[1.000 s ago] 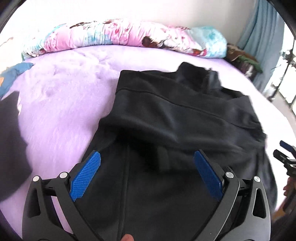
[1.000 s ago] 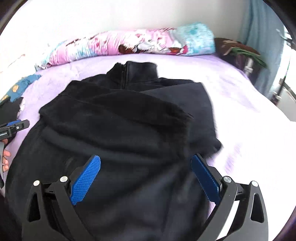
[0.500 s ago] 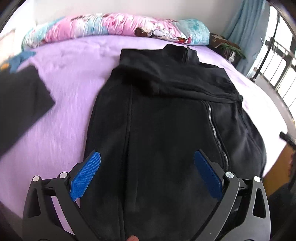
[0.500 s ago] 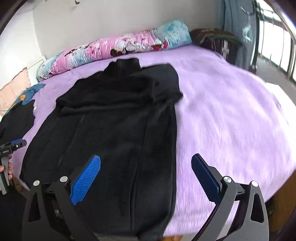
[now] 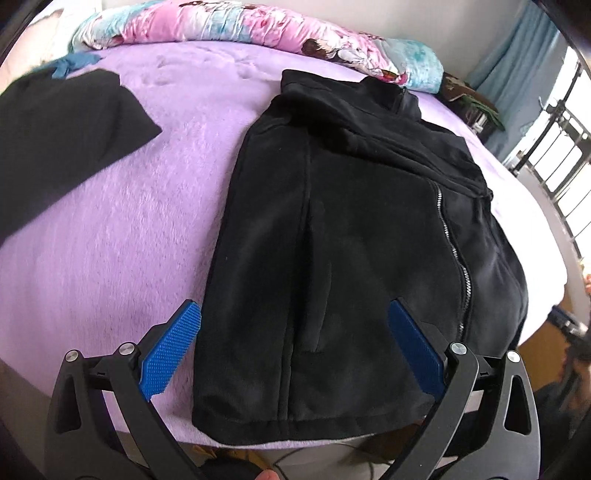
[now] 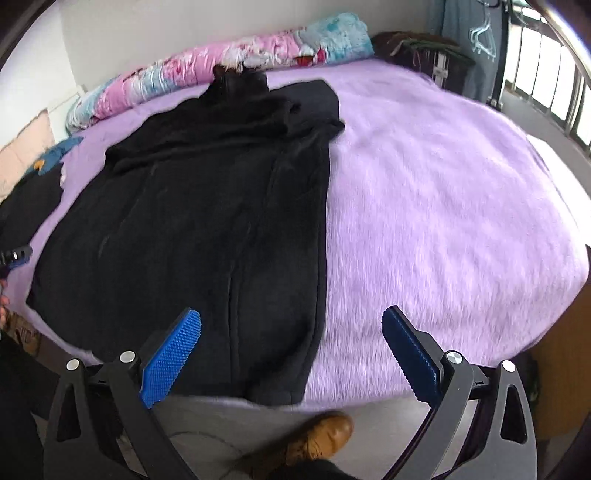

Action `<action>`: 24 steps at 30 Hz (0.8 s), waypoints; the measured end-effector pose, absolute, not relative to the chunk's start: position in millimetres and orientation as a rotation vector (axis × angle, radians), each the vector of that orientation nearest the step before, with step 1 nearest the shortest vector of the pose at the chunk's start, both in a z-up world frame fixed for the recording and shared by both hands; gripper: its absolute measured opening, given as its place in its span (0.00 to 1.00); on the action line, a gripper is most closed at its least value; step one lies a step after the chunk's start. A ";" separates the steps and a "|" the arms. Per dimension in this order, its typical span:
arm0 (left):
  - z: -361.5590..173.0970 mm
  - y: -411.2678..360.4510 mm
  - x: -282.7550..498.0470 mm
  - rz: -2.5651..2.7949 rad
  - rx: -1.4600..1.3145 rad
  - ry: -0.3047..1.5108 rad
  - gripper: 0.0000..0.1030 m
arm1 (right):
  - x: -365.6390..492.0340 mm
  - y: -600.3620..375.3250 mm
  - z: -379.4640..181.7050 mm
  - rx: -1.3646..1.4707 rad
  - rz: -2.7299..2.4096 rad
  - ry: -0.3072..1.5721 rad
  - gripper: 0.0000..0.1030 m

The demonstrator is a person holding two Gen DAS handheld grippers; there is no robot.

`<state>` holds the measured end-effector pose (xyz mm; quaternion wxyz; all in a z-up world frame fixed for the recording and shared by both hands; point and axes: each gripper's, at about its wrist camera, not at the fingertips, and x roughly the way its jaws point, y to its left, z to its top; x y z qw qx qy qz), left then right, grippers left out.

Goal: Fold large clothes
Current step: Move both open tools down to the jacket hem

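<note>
A black zip-up jacket (image 5: 351,236) lies flat across the centre of a purple bed (image 5: 110,229), collar toward the floral rolled quilt (image 5: 258,33) at the top of the frame, both sleeves folded across its chest, hem at the bed's near edge. The left gripper (image 5: 293,347) hovers over the hem at the bottom of the frame, jaws spread wide and empty. The right gripper (image 6: 291,347) hovers at the jacket's right hem corner, jaws likewise spread, holding nothing. Another dark garment (image 5: 55,122) lies at upper left. Risk, as a judgement: pinching only the top layer at the hem could drag the fleece unevenly, and lifting it could spill the crossed sleeves open.
</note>
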<state>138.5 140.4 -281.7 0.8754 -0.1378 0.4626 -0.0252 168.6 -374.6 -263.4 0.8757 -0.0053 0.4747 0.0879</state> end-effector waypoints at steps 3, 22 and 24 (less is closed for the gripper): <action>-287.4 142.0 133.3 -0.073 -0.286 0.972 0.94 | 168.0 -374.8 -278.1 -0.017 0.184 1.058 0.94; -318.9 153.4 117.1 -0.118 -0.294 1.023 0.94 | 174.8 -368.1 -333.9 0.055 0.236 1.183 0.94; -323.3 161.0 116.1 -0.103 -0.327 1.032 0.94 | 175.6 -363.9 -336.9 0.053 0.249 1.189 0.94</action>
